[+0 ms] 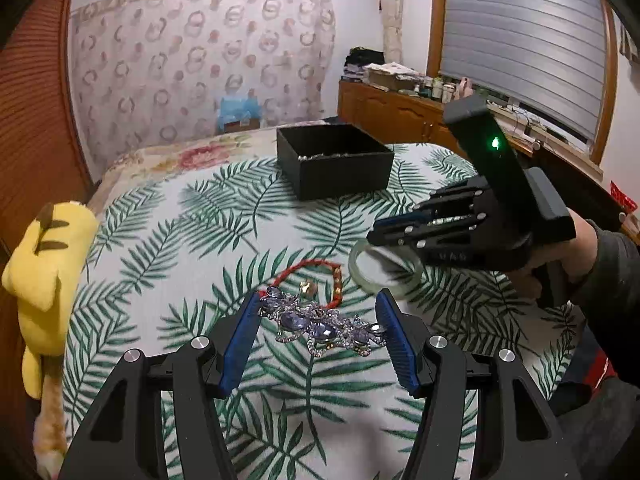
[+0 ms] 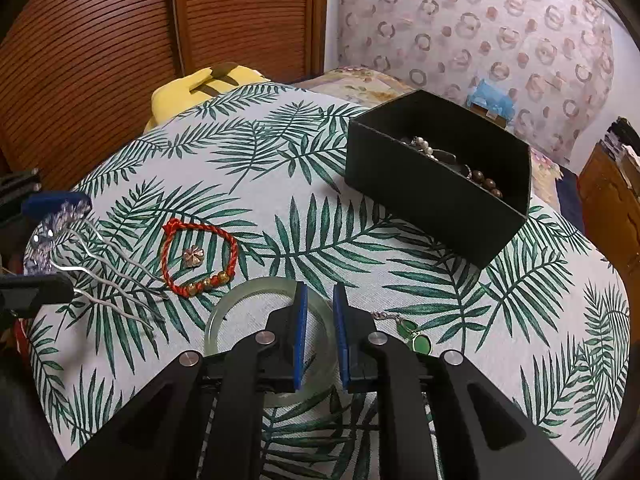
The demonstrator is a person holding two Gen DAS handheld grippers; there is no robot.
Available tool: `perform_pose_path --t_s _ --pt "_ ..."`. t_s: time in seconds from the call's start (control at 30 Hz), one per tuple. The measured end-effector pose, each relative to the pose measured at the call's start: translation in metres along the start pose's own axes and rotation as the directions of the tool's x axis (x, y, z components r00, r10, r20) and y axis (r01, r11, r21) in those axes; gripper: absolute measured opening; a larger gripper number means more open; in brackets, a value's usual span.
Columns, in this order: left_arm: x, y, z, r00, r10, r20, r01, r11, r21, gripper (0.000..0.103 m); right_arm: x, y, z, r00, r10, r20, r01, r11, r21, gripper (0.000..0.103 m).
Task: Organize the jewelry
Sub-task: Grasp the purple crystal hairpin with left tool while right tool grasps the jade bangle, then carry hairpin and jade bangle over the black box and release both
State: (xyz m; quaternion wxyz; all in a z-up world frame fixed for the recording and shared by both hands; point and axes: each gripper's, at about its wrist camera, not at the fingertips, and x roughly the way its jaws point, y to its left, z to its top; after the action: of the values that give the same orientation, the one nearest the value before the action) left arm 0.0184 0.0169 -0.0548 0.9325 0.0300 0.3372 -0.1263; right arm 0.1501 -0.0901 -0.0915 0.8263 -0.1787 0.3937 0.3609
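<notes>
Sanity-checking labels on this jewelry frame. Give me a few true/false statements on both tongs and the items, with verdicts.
1. The left tongs are open around the rhinestone hair comb. True.
2. The right tongs are spread wide over the red braided bracelet. False: their fingers stand close together astride the rim of the pale green bangle, and the bracelet lies apart to their left.
3. The black box already holds beaded jewelry. True.
4. The small flower-shaped piece sits inside the black box. False: it lies on the cloth within the red bracelet's loop.
5. A green pendant lies right of the right tongs. True.
</notes>
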Motion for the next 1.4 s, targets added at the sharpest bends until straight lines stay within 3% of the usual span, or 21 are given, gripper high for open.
perform_pose_path --t_s 0.37,0.5,0.77,1.03,1.4 --pt "0.001 0.003 0.016 1.0 0.005 0.026 -0.005 1.0 0.0 0.056 0.004 0.001 0.003 0.999 0.036 -0.031 -0.037 0.999 -0.04 0.016" --pt "0.001 0.005 0.022 0.999 0.011 0.034 -0.011 1.0 0.004 0.056 0.003 0.0 0.001 0.999 0.043 -0.021 -0.044 0.998 -0.034 0.009" --pt "0.001 0.006 0.042 0.998 0.016 0.065 -0.018 0.999 0.03 0.056 -0.024 -0.011 0.006 0.997 -0.017 0.078 0.017 1.0 -0.003 0.008" --pt "0.013 0.008 0.073 0.996 0.007 0.092 -0.01 0.999 0.035 0.056 -0.056 -0.046 0.019 0.984 -0.06 0.168 0.054 0.998 0.042 0.008" --pt "0.047 0.0 0.133 0.994 0.007 0.108 -0.017 0.996 0.092 0.056 -0.064 -0.109 0.037 0.969 -0.108 0.222 0.082 0.989 0.123 0.008"
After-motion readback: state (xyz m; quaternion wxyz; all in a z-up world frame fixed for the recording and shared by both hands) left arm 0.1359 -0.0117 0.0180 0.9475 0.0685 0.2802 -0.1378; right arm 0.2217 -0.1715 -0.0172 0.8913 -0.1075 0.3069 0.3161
